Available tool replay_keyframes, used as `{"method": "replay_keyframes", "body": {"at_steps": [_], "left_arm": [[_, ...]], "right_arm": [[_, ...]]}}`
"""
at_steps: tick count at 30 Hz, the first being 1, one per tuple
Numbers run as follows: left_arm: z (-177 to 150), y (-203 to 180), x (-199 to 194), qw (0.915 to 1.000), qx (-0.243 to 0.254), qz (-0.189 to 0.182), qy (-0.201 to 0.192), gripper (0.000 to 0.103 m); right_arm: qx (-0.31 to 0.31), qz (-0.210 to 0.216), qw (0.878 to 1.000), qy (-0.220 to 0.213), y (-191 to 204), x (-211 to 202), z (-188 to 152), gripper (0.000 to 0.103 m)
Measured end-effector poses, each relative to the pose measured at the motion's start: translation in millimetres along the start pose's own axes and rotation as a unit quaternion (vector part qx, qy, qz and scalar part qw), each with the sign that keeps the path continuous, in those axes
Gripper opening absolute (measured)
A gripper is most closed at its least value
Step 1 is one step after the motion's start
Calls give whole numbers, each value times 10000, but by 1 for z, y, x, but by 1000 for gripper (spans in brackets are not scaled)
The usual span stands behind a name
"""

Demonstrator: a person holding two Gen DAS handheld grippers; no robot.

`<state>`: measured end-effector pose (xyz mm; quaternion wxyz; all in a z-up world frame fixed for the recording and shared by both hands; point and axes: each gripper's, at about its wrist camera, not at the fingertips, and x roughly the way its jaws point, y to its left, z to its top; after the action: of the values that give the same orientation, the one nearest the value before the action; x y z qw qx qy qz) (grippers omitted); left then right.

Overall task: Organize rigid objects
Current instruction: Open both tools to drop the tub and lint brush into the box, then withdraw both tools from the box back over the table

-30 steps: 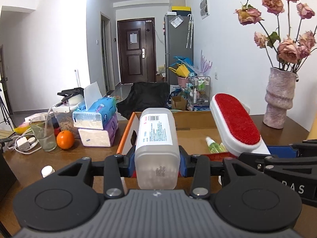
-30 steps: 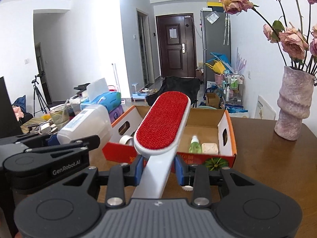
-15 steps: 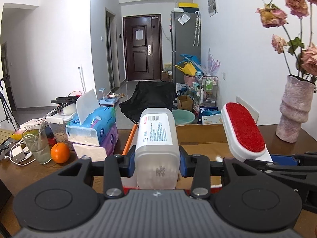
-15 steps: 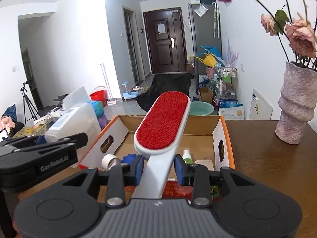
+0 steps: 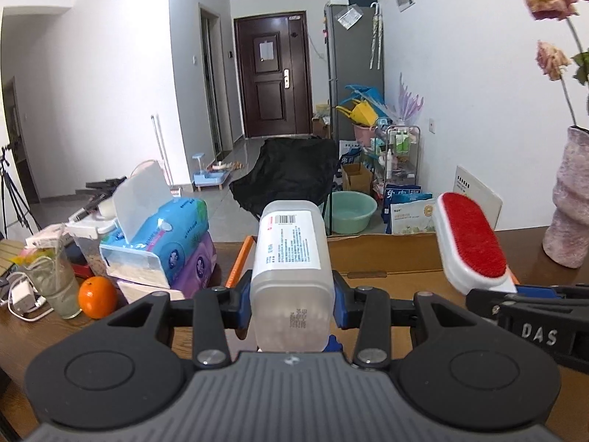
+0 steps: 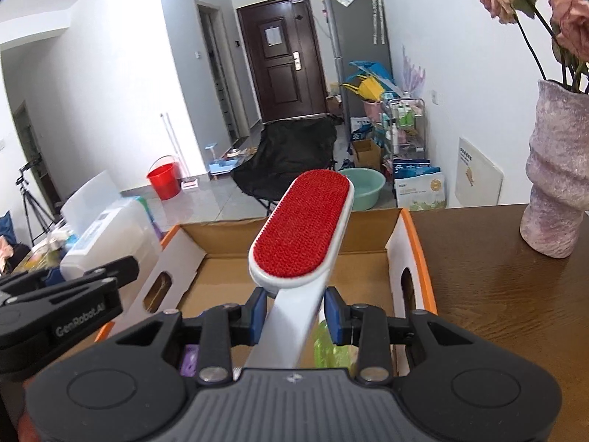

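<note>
Left wrist view is showing the cardboard box (image 5: 383, 254) sliding closer under both tools than a moment ago, so the drop-off is nearing. Left of the box, the left gripper (image 5: 292, 305) is clamping a translucent plastic container (image 5: 291, 269), label up, squarely between its pads. Over the box's open middle (right wrist view), the right gripper (image 6: 294, 315) is pinching the lint brush (image 6: 302, 224) by its white handle.
</note>
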<state>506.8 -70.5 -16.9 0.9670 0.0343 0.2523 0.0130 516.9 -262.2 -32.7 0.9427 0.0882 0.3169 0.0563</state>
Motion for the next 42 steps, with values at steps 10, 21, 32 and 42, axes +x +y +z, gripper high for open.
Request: {"method": "replay_keyframes", "body": {"at_steps": [10,21,32,42], "left_arm": [[5,-1,39,9995,-23,171,279,41],[-4,0,66,9988,-76,68,476,44],[-9,20,51,9992,-321,19,256,103],[-13,30,42,9981,-445,-14,426,103]], "right_arm": [[171,-114,9998,86,-10,31,5,33],[104,-158,9996,197,-8,59,5,33],[108,-620,9980,-44,-26,46,-4,101],[36,-589,9981,-178,-26,23,-11,103]]}}
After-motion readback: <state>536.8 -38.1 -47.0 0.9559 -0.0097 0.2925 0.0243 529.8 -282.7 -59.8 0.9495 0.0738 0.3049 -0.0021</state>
